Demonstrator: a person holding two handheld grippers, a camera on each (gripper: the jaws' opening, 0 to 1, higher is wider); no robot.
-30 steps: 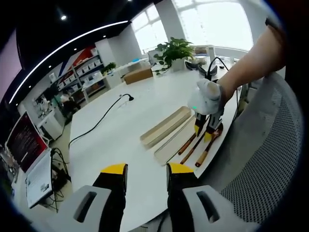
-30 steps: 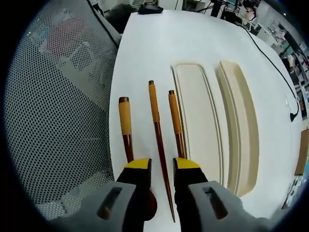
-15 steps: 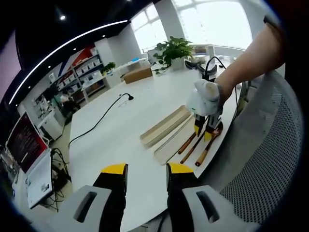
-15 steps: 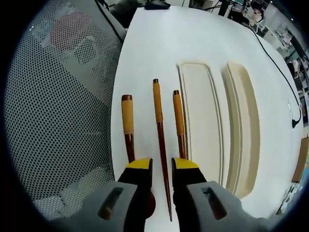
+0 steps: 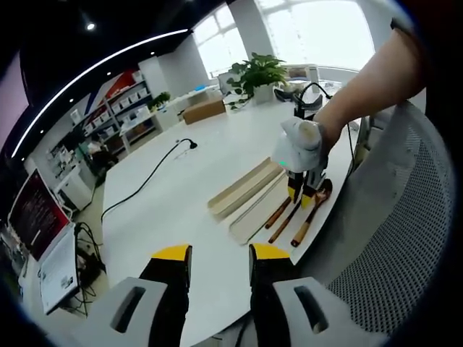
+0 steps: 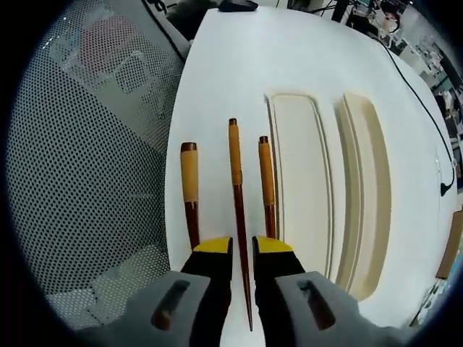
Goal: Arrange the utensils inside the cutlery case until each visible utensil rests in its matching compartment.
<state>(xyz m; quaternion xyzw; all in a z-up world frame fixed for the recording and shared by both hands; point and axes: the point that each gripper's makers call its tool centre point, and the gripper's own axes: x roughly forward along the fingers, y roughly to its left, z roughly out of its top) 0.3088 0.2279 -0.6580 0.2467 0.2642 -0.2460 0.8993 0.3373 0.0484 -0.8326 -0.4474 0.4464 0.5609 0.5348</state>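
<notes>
Right tool (image 6: 242, 244) pinched round middle chopstick (image 6: 236, 195), lying left of case (image 6: 304, 188) on surface (image 6: 224, 65). Left tool (image 5: 217, 251) apart, empty. Risks slipping from grip; may nudge neighbouring utensils.

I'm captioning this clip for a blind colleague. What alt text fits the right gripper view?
The right gripper, yellow-tipped, straddles the middle one of three dark wooden utensils with tan-wrapped handles lying side by side on a white table. To their right lie a shallow cream-coloured cutlery case tray and a matching cream lid; black mesh is on the left.
</notes>
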